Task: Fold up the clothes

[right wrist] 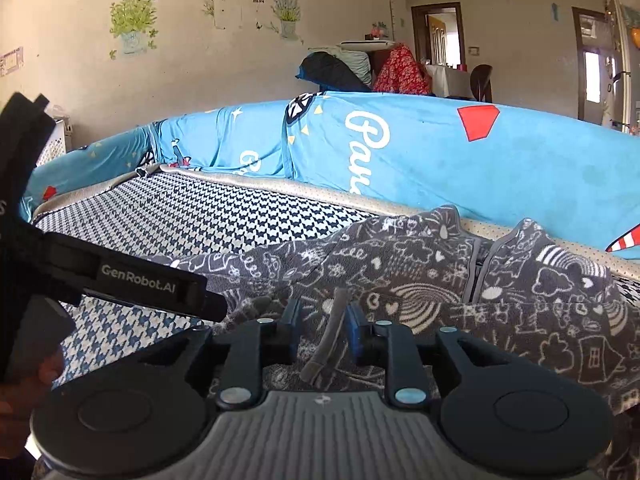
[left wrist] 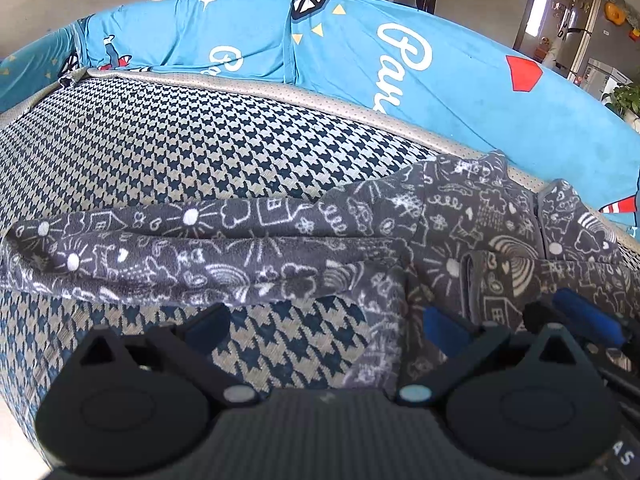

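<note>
A dark grey fleece jacket [left wrist: 460,240] with white doodle print and a zip front lies on the houndstooth seat [left wrist: 180,148]. One sleeve [left wrist: 160,248] stretches out to the left. My left gripper [left wrist: 324,324] stands wide open over the jacket's lower left edge, with seat fabric and a bit of fleece between its fingers. A blue pad [left wrist: 584,314] of the other gripper shows at the right. In the right wrist view my right gripper [right wrist: 322,322] is shut on a grey hem band [right wrist: 334,320] of the jacket [right wrist: 500,280]. The left gripper's black body [right wrist: 152,284] reaches in from the left.
A bright blue printed cover [right wrist: 440,152] drapes the sofa back behind the seat [right wrist: 192,208]. A person's hand [right wrist: 24,384] shows at the lower left. Behind the sofa are piled clothes [right wrist: 400,68], a chair [right wrist: 482,80] and doorways [right wrist: 440,36].
</note>
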Demonstrator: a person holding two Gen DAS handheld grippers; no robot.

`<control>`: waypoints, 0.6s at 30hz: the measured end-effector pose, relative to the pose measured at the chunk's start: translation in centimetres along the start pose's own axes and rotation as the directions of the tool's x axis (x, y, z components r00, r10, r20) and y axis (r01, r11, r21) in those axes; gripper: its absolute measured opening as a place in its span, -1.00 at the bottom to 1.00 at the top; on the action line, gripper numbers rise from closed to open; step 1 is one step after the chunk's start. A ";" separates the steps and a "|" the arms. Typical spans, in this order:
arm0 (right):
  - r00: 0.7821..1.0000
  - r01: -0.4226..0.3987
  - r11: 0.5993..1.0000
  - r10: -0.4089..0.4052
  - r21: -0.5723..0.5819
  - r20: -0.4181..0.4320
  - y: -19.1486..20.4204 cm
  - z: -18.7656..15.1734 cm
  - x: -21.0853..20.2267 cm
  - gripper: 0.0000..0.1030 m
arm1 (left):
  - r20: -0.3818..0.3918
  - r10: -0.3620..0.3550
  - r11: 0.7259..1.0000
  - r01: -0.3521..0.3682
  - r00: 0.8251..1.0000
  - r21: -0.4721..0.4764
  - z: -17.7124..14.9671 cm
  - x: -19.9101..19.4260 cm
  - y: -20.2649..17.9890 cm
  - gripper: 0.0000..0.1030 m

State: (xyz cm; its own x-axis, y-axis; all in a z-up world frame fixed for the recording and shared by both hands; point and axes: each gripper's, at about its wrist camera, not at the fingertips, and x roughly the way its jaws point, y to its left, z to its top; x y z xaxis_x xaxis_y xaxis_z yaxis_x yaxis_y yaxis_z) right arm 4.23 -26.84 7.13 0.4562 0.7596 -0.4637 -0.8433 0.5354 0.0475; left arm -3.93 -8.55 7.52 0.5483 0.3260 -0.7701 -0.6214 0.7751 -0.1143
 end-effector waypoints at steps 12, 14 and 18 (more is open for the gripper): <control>0.981 0.194 0.981 -0.194 -0.014 -0.018 -3.9 -0.5 -4.7 -0.33 | -0.005 -0.073 0.997 0.073 0.997 0.024 -0.7 0.6 -2.6 1.00; 0.974 0.225 0.974 -0.225 -0.003 -0.018 -5.0 -0.8 -5.7 -0.33 | -0.008 -0.080 0.996 0.080 0.997 0.031 -0.9 0.9 -3.3 1.00; 0.961 0.278 0.960 -0.278 0.024 -0.003 -6.9 -1.0 -7.9 -0.32 | -0.023 -0.074 0.996 0.075 0.997 0.043 -1.2 1.7 -4.8 1.00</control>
State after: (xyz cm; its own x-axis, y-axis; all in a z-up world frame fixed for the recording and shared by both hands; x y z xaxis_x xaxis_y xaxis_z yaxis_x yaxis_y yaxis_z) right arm 6.14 -36.86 9.62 0.6717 0.5795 -0.4615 -0.6761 0.7342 -0.0621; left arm -0.66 -12.36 6.05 0.5799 0.2549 -0.7737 -0.5535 0.8202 -0.1446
